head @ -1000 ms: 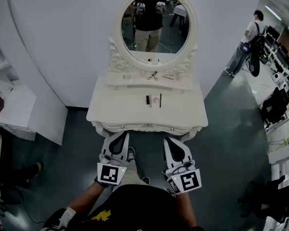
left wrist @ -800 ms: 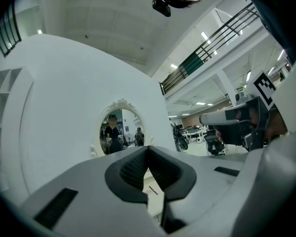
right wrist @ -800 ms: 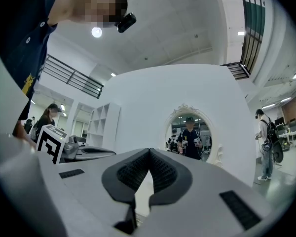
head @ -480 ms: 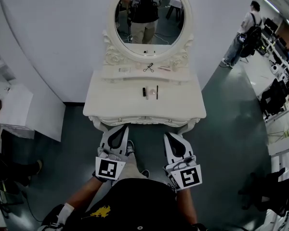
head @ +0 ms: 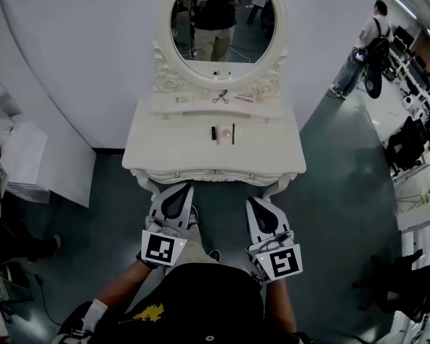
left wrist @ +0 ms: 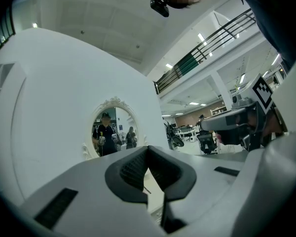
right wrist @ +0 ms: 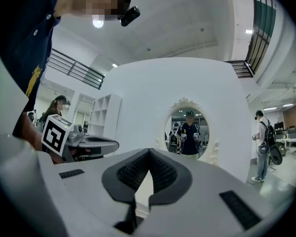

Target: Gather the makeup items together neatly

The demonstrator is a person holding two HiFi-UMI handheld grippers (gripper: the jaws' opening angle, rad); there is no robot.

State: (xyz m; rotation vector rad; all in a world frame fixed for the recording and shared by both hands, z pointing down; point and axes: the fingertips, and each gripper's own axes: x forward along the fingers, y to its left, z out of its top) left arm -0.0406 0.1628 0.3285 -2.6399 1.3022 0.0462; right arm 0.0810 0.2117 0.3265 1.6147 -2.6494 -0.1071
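Standing before a white vanity point(head: 215, 175) with an oval mirror point(head: 216, 20), you face its tabletop point(head: 165, 153). Your left tongs point(head: 178, 194) and right tongs point(head: 261, 208) hang just short of its front edge, each pressed fully together with nothing between them.

The makeup items lie well ahead, about midway between your hands, so neither looks clearly nearer. A dark tube point(head: 213, 132), a pale pinkish piece point(head: 221, 133) and a thin dark stick point(head: 233, 133) sit side by side mid-tabletop, long axes running away from you.

Farther back, the raised shelf point(head: 201, 108) holds an eyelash curler point(head: 220, 97) and two small pale items, too small to name.
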